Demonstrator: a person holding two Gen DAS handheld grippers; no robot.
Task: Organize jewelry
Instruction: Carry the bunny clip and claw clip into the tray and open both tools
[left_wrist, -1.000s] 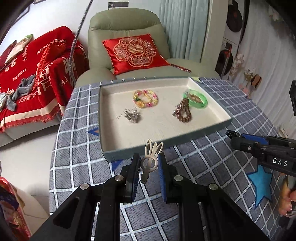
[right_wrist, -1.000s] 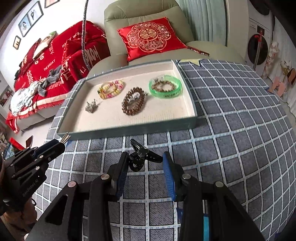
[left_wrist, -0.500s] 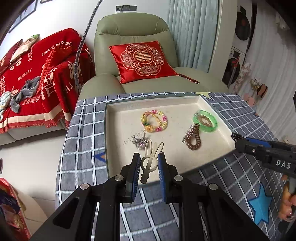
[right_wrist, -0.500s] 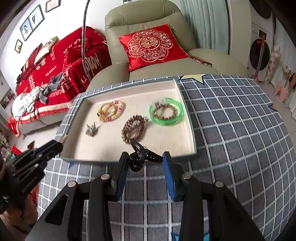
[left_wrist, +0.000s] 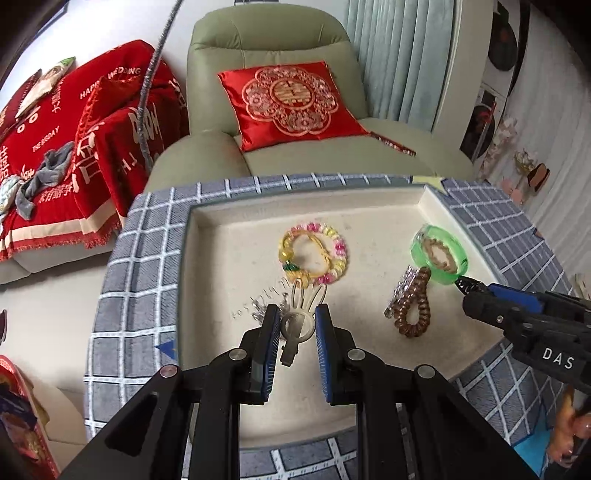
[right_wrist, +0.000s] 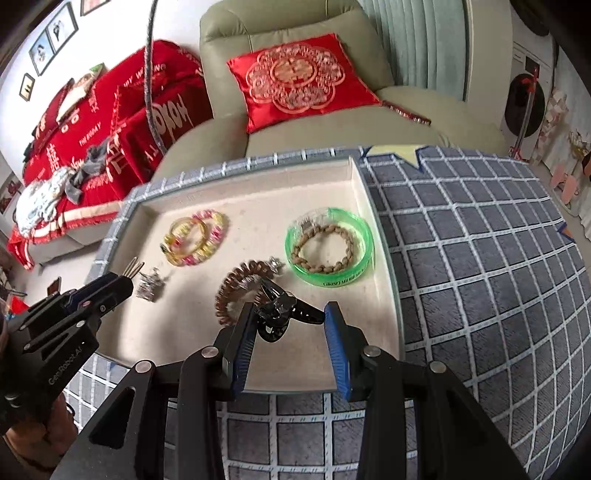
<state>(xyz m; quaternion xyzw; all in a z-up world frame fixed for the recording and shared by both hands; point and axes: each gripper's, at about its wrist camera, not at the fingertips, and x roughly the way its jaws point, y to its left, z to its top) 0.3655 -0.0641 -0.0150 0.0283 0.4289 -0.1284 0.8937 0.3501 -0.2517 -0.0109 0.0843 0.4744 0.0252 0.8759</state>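
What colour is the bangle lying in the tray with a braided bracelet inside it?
Translucent bright green. The bangle shows best in the right wrist view, near the tray's right wall.

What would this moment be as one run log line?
left tool: holds cream rabbit clip | right tool: holds black clip | both above tray

The silver trinket (left_wrist: 266, 308) sits half hidden behind the left gripper's finger (lower centre, shape unclear). At the frame's lower right edge, a hand (left_wrist: 570, 432) is cut off.
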